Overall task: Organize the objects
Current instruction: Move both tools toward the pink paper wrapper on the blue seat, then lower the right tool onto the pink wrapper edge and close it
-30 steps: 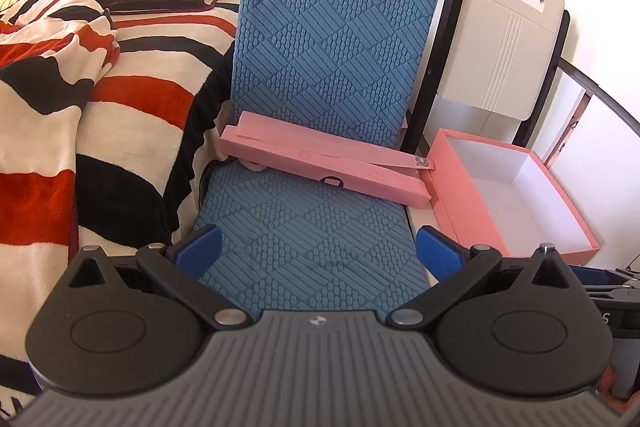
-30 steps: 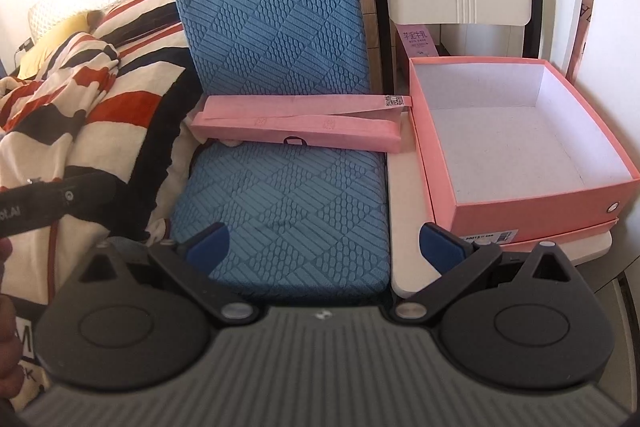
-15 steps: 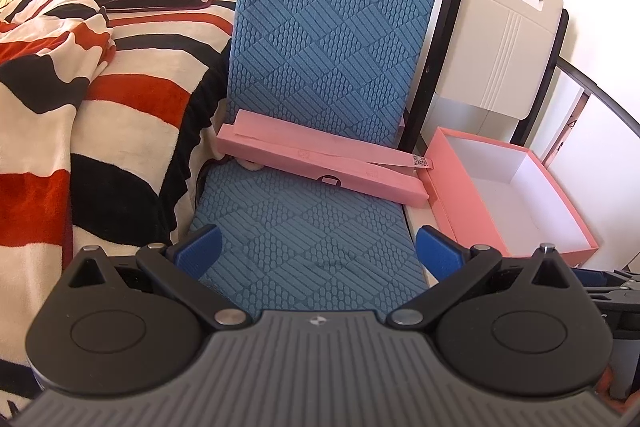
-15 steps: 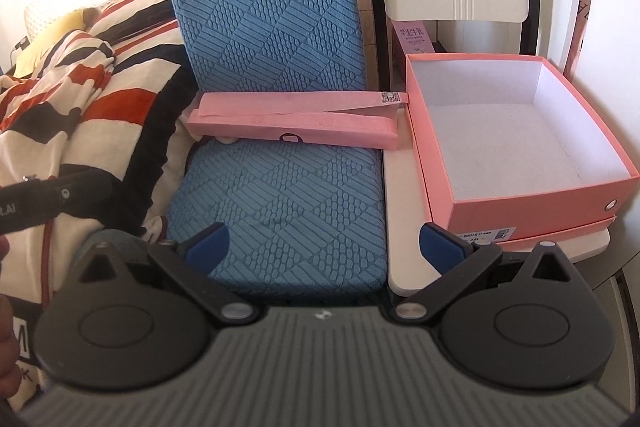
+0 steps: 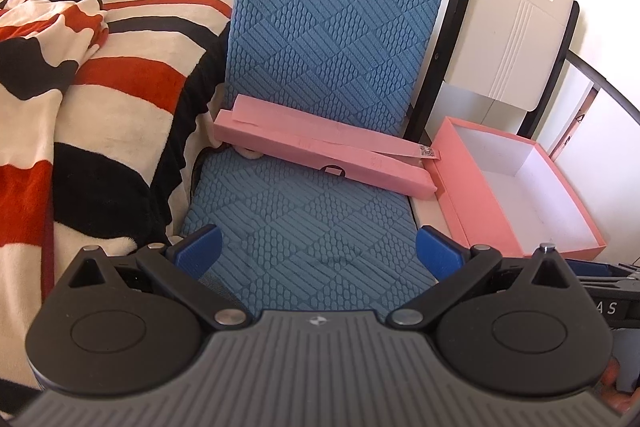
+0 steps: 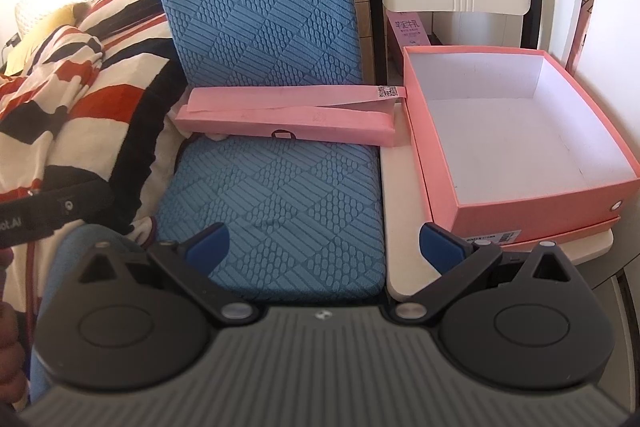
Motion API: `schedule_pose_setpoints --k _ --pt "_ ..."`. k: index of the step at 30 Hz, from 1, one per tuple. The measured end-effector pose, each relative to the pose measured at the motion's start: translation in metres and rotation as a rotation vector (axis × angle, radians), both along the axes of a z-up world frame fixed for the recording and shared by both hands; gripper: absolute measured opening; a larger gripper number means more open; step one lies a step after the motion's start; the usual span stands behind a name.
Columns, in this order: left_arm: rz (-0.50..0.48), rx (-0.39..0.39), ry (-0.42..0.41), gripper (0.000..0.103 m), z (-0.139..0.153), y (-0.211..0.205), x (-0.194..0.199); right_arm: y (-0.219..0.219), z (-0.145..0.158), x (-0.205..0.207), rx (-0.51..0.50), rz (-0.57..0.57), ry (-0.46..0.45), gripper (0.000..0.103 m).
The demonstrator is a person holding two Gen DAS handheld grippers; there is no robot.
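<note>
A long flat pink box lid (image 5: 320,157) leans against the back of a blue quilted seat cushion (image 5: 308,227); it also shows in the right wrist view (image 6: 288,115). An open pink box (image 5: 520,187) with a white inside stands to the right on a white tabletop; it also shows in the right wrist view (image 6: 516,143). My left gripper (image 5: 318,253) is open and empty above the cushion's front. My right gripper (image 6: 322,247) is open and empty over the cushion's front right corner.
A red, black and white striped blanket (image 5: 80,107) covers the bed on the left. A folded white chair (image 5: 516,39) with a black frame stands behind the open box. The white tabletop (image 6: 400,227) borders the cushion on the right.
Both grippers have moved slightly forward toward the cushion and the boxes. Both stay open and empty. The boxes have not moved.
</note>
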State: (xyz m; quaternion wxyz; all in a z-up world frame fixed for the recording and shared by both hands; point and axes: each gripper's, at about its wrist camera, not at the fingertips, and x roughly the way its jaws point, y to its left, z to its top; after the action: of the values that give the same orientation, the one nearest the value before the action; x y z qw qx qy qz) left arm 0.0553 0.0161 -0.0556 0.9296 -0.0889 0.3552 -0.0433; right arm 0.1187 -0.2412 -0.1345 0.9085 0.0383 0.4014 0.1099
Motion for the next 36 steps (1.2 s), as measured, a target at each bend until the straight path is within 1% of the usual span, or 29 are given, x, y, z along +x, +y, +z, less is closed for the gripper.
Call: schedule_pose_setpoints --k 7,12,18,23,26,28,32,36 --pt "0.008 -0.003 0.005 0.103 -0.005 0.005 0.007 0.005 -0.005 0.011 -0.002 0.005 0.018 0.103" --pt "0.008 0.001 0.006 0.103 -0.013 0.008 0.016 0.007 -0.008 0.015 -0.010 0.015 0.011 0.103" --pt "-0.023 0.015 0.011 0.103 -0.037 0.004 0.051 0.007 -0.020 0.037 -0.012 0.023 -0.009 0.103" --pt "-0.016 0.036 0.013 0.103 -0.055 -0.002 0.087 0.010 -0.030 0.060 -0.003 0.045 -0.020 0.103" --pt "-0.016 0.045 -0.010 0.103 -0.064 -0.003 0.106 0.009 -0.036 0.071 -0.002 0.052 -0.029 0.103" --pt "-0.007 0.048 -0.009 0.103 -0.072 -0.003 0.118 0.008 -0.041 0.080 0.002 0.060 -0.027 0.103" --pt "0.003 0.037 -0.010 0.103 -0.085 0.000 0.136 0.007 -0.050 0.094 0.010 0.068 -0.020 0.103" --pt "-0.001 0.015 -0.005 0.103 -0.098 0.003 0.152 0.008 -0.055 0.106 0.021 0.070 -0.038 0.103"
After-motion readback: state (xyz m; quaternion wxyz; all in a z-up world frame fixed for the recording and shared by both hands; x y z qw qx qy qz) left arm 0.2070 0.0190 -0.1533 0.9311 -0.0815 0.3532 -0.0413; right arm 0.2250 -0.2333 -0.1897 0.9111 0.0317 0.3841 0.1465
